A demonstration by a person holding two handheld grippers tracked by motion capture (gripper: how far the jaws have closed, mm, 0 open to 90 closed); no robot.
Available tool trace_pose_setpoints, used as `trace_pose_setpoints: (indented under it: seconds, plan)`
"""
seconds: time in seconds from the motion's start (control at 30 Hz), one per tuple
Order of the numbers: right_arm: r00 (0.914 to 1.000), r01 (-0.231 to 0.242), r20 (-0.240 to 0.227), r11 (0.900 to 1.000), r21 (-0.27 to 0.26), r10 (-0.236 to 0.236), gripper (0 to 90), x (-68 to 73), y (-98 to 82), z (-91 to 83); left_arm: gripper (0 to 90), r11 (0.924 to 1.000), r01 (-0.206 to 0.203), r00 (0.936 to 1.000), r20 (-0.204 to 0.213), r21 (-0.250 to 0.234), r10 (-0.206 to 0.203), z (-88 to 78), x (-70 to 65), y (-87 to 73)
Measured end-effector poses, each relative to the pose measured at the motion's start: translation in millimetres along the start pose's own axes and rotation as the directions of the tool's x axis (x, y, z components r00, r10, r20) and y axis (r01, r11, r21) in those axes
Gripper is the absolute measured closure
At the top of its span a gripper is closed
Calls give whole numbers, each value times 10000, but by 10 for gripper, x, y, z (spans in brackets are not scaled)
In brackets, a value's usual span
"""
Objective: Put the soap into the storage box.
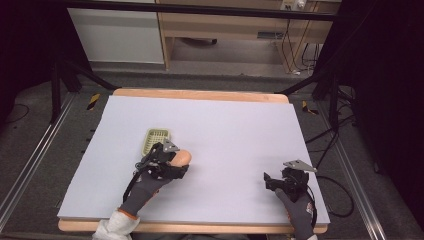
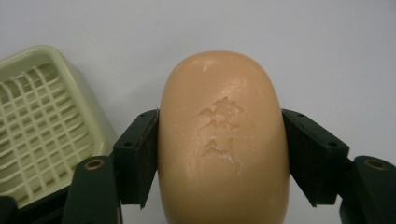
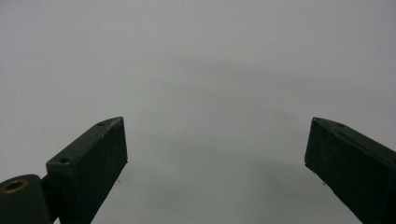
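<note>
Soap: oval peach-coloured soap bar (image 2: 223, 140) with an embossed mark on its upper face, clamped at its two long sides between the jaws of the left gripper (image 1: 172, 167), above the white table sheet (image 1: 235, 130).
Dish: pale green slatted plastic soap dish (image 1: 156, 139), just beside the bar on the sheet, apart from it.
Left gripper: closed on the bar, both pads pressed flat to it.
Right gripper (image 1: 268, 182): jaws spread wide with nothing between them, low over bare sheet, well apart from the dish.
</note>
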State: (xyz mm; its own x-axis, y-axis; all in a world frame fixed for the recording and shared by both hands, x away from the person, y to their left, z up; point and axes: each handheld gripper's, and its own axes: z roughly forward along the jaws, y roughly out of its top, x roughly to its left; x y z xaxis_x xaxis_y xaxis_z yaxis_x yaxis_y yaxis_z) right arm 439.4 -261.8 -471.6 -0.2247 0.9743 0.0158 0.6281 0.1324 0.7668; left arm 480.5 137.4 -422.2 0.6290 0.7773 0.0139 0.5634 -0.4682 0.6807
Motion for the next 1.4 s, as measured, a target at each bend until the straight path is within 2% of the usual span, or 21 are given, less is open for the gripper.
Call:
trace_pose_setpoints:
  seconds: [0.1,0.13,0.23,0.67,1.07,1.17,1.4]
  plan:
    - [10000,70,-23,10000,1,-70,62,1,2,4,315,9999,94,9999,-84,-56,-94,-15,43,0]
    - [10000,66,-3,10000,16,-66,61,7,3,3,315,9996,233,9996,-122,-143,-235,-23,73,0]
    - [10000,91,8,10000,-6,-91,62,7,2,3,315,9997,193,9996,-203,-130,-195,-39,108,5]
    - [9999,114,19,9999,37,-114,61,11,5,9,315,9976,577,9966,-570,-374,-597,-133,283,32]
    - [10000,0,1,10000,73,0,61,23,10,14,315,9944,972,9895,-1035,-403,-1009,-116,442,36]
    - [9999,160,19,9999,57,-160,60,21,10,21,315,9935,1078,9877,-1095,-371,-1113,-105,492,38]
    - [9999,100,5,9999,103,-100,60,23,12,29,315,9906,1307,9826,-1277,-408,-1349,-58,567,62]
